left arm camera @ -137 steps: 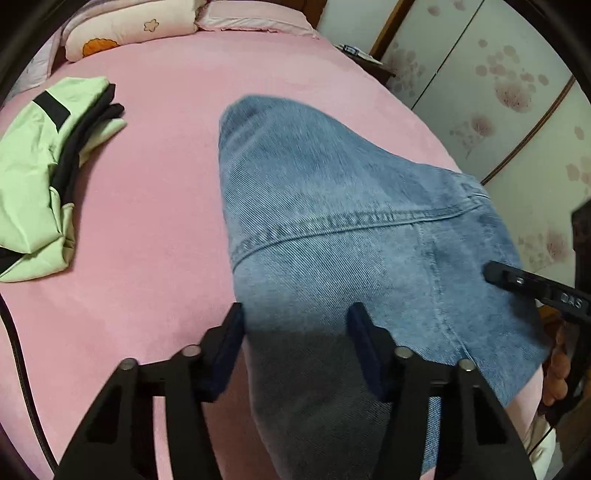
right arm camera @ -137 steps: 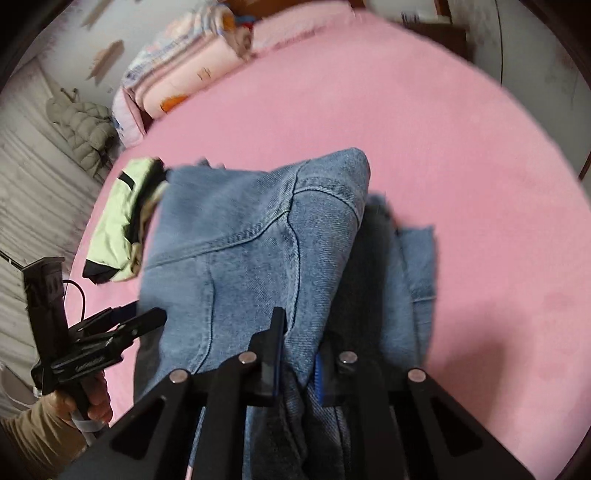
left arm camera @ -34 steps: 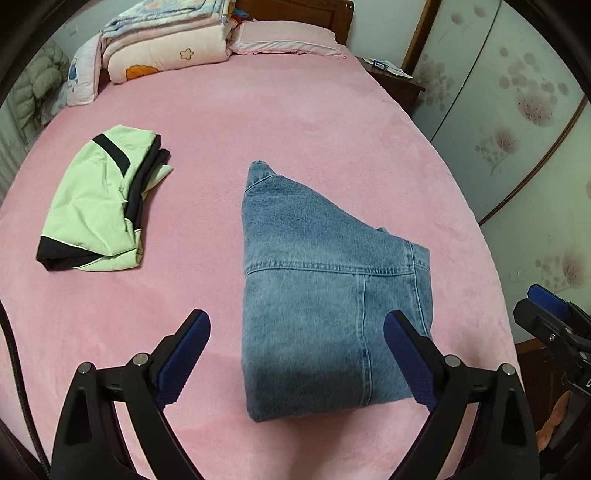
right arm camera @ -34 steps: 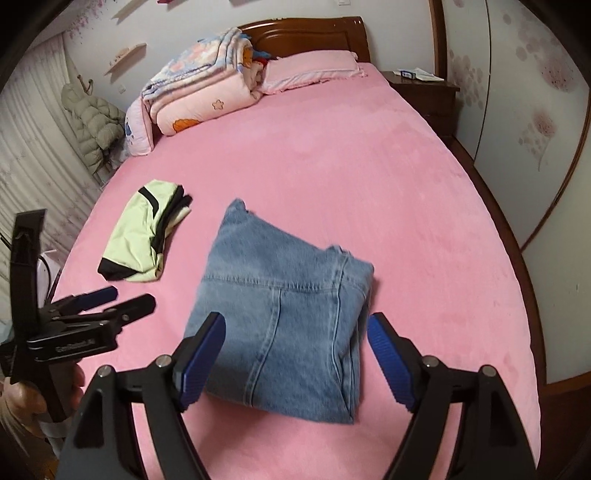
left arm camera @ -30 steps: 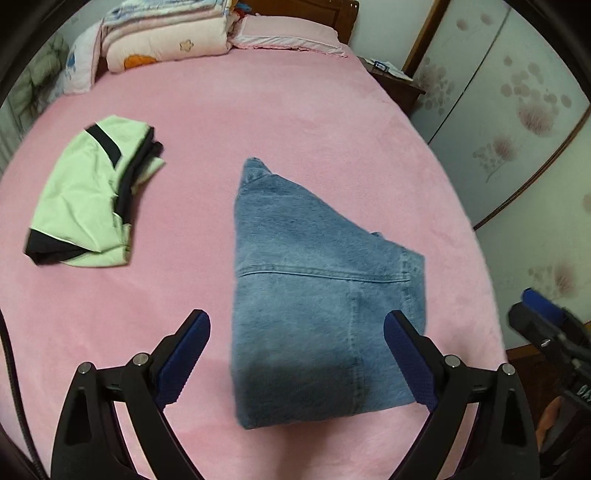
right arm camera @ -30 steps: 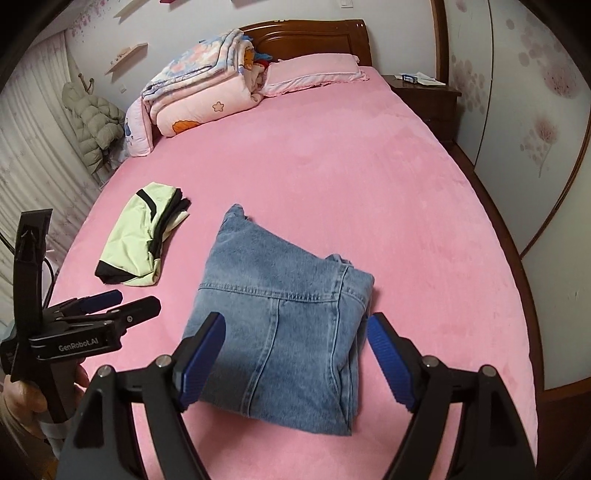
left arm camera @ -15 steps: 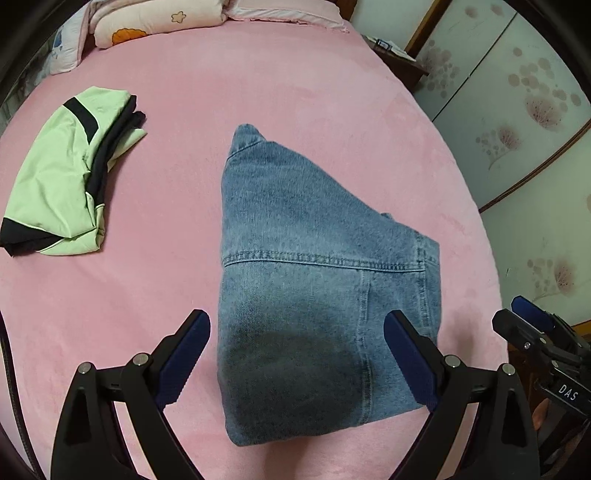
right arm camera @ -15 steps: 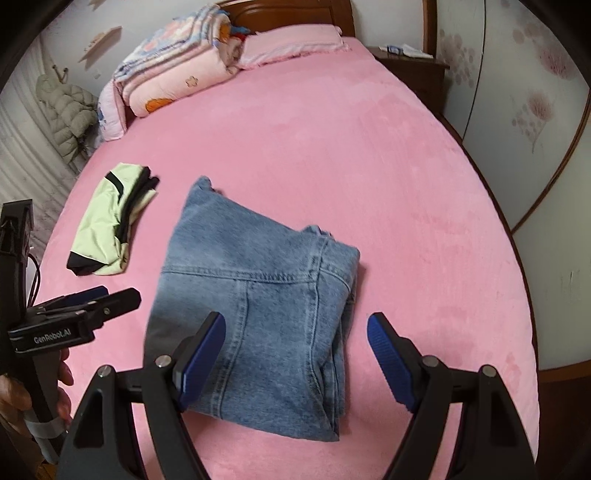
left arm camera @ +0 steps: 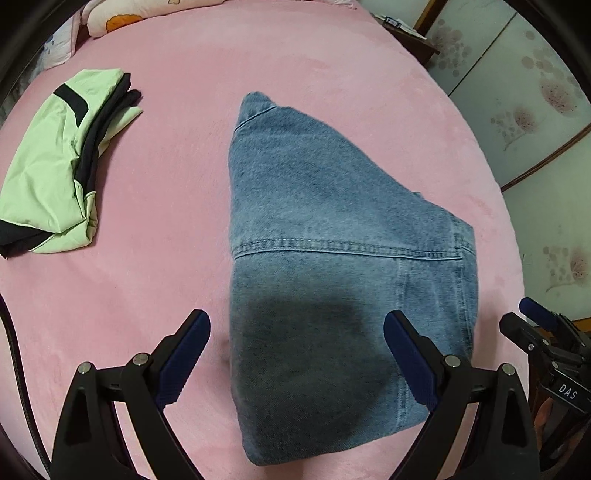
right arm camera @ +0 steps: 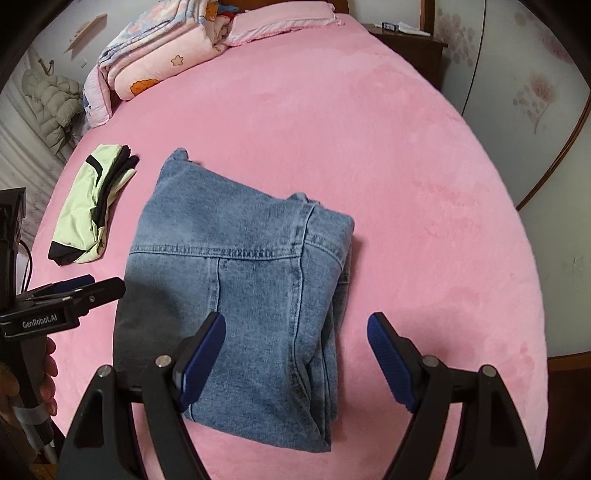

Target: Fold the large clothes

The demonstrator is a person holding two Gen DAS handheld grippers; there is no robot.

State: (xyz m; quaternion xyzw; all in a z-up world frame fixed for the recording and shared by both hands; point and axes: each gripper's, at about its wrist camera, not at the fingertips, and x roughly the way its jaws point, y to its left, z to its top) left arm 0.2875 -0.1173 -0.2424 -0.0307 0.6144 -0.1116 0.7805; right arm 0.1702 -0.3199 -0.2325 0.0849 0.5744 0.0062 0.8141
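Folded blue jeans [left arm camera: 325, 236] lie flat on the pink bed [left arm camera: 166, 155]; they also show in the right wrist view [right arm camera: 240, 266]. My left gripper [left arm camera: 297, 350] is open and empty, hovering over the near end of the jeans, and casts a dark shadow on the denim. My right gripper [right arm camera: 295, 350] is open and empty above the jeans' near right edge. In the right wrist view the left gripper [right arm camera: 77, 291] shows at the left side. In the left wrist view the right gripper [left arm camera: 543, 332] shows at the right edge.
A folded light-green and black garment [left arm camera: 62, 166] lies left of the jeans, also in the right wrist view [right arm camera: 92, 203]. Folded quilts [right arm camera: 155, 55] and a pillow [right arm camera: 284, 18] sit at the bed's head. A wooden nightstand [right arm camera: 410, 40] and wardrobe doors [left arm camera: 535, 110] stand on the right.
Both grippers let go of the jeans, opened wide and pulled back. In the last second both have moved down closer over the folded jeans, which lie still.
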